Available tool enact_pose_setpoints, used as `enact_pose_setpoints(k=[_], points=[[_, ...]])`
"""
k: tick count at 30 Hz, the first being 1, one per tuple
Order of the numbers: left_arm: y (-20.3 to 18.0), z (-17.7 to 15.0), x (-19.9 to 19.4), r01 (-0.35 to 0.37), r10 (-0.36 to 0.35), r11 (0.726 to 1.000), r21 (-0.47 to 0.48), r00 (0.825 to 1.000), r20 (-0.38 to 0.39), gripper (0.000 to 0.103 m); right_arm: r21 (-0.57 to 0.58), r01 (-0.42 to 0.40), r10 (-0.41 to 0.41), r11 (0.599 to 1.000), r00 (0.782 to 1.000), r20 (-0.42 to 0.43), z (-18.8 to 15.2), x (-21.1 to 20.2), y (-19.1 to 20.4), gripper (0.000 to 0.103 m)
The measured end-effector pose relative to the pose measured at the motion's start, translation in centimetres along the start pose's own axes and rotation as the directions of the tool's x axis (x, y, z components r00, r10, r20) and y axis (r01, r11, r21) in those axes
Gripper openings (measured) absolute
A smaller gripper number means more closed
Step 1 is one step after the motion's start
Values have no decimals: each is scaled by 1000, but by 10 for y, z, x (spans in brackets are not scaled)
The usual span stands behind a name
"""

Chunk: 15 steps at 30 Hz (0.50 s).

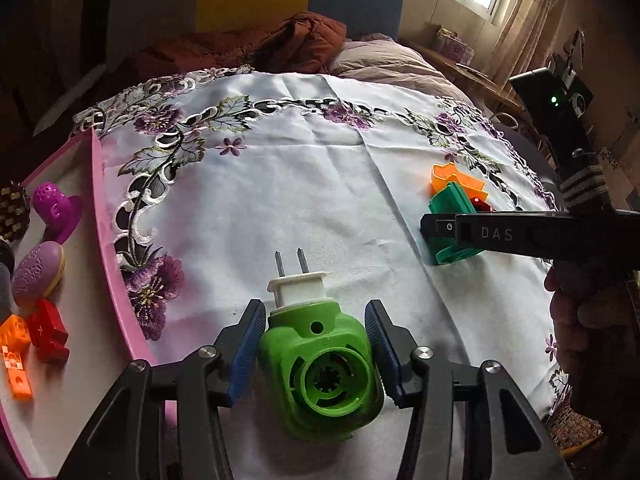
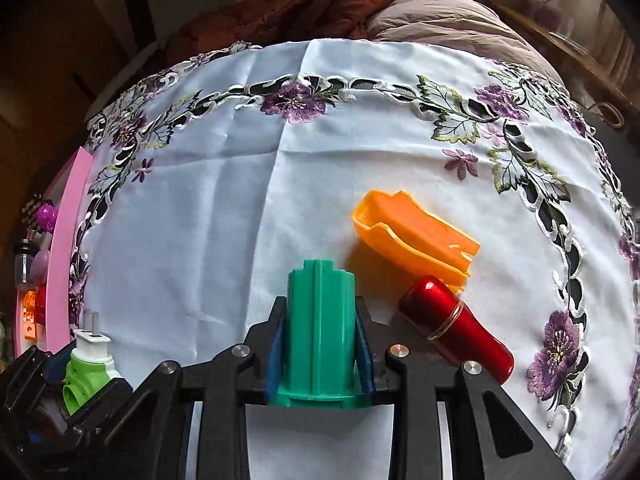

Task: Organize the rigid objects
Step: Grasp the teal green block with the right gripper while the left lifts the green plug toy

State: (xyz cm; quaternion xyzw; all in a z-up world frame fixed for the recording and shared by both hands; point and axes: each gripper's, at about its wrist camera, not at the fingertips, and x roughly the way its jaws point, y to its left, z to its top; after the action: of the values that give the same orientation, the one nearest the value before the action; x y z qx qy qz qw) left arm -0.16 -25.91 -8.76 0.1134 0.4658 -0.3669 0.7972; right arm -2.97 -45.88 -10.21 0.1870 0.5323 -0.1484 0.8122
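Left tool [image 1: 316, 344] spread wide around the green plug adapter [image 1: 320, 368], blue pads [image 1: 248, 348] just beside its flanks with slim gaps showing, not clamped; adapter lying on the white embroidered cloth [image 1: 320, 168] of the desk, prongs pointing away. Right tool [image 2: 320, 344] closed on the teal plastic cylinder [image 2: 320, 332], pads pressed to both sides. Just right of it, red glossy flashlight [image 2: 456, 328] lying beside an orange plastic scoop [image 2: 416, 236]. Pink tray [image 1: 98, 216] at far left, holding purple pieces, a red block [image 1: 48, 332] and an orange block [image 1: 14, 352].
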Motion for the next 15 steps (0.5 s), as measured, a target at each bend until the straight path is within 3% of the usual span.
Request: enact_pose_setpoints(k=[7,8,9,15], points=[[10,-2,-36,-13,14,1000,-20,997,72,48,-29,9,-9,1000,1000,9,-2,-1,1,31],[12,-2,-41,-18,20,1000,-25,996,82,44,-21,7,-7,1000,1000,13,-3,0,1,31],[14,-2,-46,-23,26,999,-29,996,91,32,-24,8,-7,1000,1000,16,-3,-1,1,31],[29,-5,-63,-23,30,998,-64,993,114,32,-76,51,-49,996,998,29,-6,-2,8,31]])
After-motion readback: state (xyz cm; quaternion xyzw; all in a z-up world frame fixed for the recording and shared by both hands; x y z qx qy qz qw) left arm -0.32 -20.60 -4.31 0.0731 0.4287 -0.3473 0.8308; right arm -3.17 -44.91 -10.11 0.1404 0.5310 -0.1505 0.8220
